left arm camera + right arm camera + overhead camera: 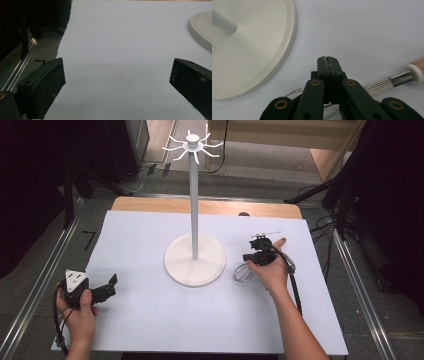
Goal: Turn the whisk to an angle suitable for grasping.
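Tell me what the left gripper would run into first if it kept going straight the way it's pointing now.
Probably the round base of the white stand. The left gripper, jaws open, points right across bare white sheet toward it; the base sits off-centre in its view, so it might pass beside it.

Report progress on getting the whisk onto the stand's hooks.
Done: nothing hung; the hooks atop the stand are bare. In hand: the right claw is shut, poised over the whisk, which lies on the table beside the base; whether it grips wires is unclear. The left claw is open, idle. Left: lifting and hanging.
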Action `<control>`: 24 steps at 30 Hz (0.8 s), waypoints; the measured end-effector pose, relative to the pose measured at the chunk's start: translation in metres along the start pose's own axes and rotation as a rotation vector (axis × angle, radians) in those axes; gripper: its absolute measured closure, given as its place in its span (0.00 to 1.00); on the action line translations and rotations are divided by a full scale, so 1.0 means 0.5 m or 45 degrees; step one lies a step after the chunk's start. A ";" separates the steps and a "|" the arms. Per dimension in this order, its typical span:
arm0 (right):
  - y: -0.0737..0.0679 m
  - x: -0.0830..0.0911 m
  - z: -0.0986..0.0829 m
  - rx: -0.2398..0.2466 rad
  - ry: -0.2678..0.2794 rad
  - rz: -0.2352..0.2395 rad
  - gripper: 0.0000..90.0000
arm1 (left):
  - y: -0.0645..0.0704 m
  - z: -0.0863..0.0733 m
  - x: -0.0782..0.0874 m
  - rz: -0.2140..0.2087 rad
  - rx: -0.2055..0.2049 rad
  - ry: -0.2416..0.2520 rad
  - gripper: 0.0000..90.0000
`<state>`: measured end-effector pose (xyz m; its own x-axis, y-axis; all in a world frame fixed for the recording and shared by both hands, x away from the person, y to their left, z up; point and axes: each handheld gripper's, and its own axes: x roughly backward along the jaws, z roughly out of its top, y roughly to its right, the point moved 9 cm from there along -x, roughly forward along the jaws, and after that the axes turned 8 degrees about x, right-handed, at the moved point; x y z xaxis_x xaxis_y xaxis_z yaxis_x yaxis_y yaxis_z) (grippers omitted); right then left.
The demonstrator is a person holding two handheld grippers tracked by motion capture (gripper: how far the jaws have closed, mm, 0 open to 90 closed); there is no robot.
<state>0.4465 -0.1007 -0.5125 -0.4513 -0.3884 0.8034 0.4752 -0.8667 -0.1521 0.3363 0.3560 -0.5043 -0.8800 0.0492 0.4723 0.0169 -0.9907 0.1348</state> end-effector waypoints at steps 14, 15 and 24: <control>-0.001 -0.001 -0.035 0.099 -0.111 0.006 1.00 | 0.000 0.000 0.000 0.002 0.000 0.001 0.01; 0.003 0.001 -0.040 0.107 -0.126 0.003 1.00 | 0.000 0.000 0.000 0.002 0.001 0.002 0.01; 0.039 0.015 -0.086 0.109 -0.164 -0.006 1.00 | 0.000 0.000 0.000 0.003 -0.003 -0.002 0.01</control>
<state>0.4200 -0.1341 -0.5342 -0.3555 -0.3364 0.8720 0.5386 -0.8362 -0.1030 0.3361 0.3561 -0.5043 -0.8792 0.0470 0.4741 0.0180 -0.9911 0.1316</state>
